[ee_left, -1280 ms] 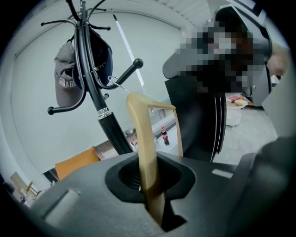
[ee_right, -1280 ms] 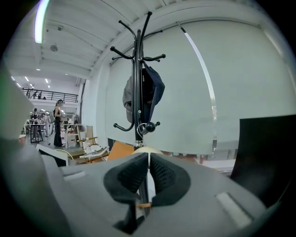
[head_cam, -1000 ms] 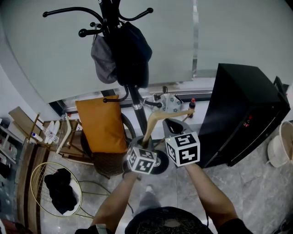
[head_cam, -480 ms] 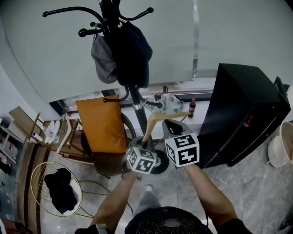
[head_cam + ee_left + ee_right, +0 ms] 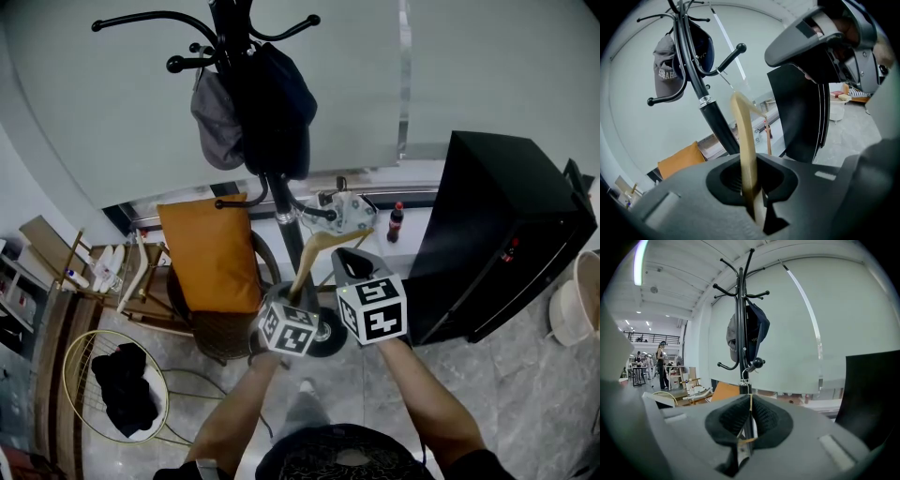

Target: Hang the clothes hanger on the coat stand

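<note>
Hanger [image 5: 744,140], pale bent wood, clamped in left gripper [image 5: 752,197] and right gripper [image 5: 749,423] fingers [image 5: 772,420].

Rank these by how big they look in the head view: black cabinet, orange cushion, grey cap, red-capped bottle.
1. black cabinet
2. orange cushion
3. grey cap
4. red-capped bottle
The cap hangs higher, likely nearer the camera, so it may look enlarged.

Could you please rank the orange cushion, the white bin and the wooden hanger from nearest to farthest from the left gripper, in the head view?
1. The wooden hanger, clamped in the left gripper.
2. The orange cushion, to the left, beside the coat stand.
3. The white bin, far right, beyond the black cabinet.
</note>
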Motion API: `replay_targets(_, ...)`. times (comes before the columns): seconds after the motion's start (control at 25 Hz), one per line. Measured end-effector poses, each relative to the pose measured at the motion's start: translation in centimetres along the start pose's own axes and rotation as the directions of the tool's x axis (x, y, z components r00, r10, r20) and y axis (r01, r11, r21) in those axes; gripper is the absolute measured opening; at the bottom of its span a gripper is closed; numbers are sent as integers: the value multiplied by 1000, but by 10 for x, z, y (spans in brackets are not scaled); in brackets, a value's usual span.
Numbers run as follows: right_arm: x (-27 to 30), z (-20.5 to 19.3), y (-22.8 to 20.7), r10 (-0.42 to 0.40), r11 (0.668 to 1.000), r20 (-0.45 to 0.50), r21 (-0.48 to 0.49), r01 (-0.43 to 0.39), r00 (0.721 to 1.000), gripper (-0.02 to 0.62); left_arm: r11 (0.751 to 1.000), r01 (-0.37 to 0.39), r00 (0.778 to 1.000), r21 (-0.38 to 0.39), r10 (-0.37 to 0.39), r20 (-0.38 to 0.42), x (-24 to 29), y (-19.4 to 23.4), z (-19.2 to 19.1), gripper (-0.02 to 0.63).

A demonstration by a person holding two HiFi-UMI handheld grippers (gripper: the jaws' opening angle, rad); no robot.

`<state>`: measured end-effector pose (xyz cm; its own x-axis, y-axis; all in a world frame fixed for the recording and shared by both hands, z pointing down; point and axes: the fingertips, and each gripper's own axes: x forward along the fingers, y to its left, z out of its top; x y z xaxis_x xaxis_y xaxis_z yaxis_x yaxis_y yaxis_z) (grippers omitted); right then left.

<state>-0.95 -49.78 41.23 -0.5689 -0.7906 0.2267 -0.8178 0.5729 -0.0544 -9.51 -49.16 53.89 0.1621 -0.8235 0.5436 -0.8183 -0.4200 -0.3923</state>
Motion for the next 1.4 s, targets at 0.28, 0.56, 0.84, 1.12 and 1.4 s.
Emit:
replay_targets(0.28,2,-2,2,3,1000,-5,2,-3,1000,3,999,-5,1000,-36,6,17,-2,6,0,41)
replay_targets(0.56,2,-6,5,10,1000,-14,2,-10,1000,3,999,-16,999,-40,17,34,-7,10,1,43)
replay_targets(0.84,-1,-8,7,14,1000,-17,6,-14,1000,3,998,-17,996,-58,22,88,-16,11,10,83)
replay_targets(1.12,-7,-11,15,26,1000,-20,6,-26,999,3,996,-21,995,-82,28,91,-28,12,8,83)
replay_targets(1.4,-16,-18,25,56,998,-42,8,-55,998,3,989,-7,992,-149,26,122,-50,6,12,81)
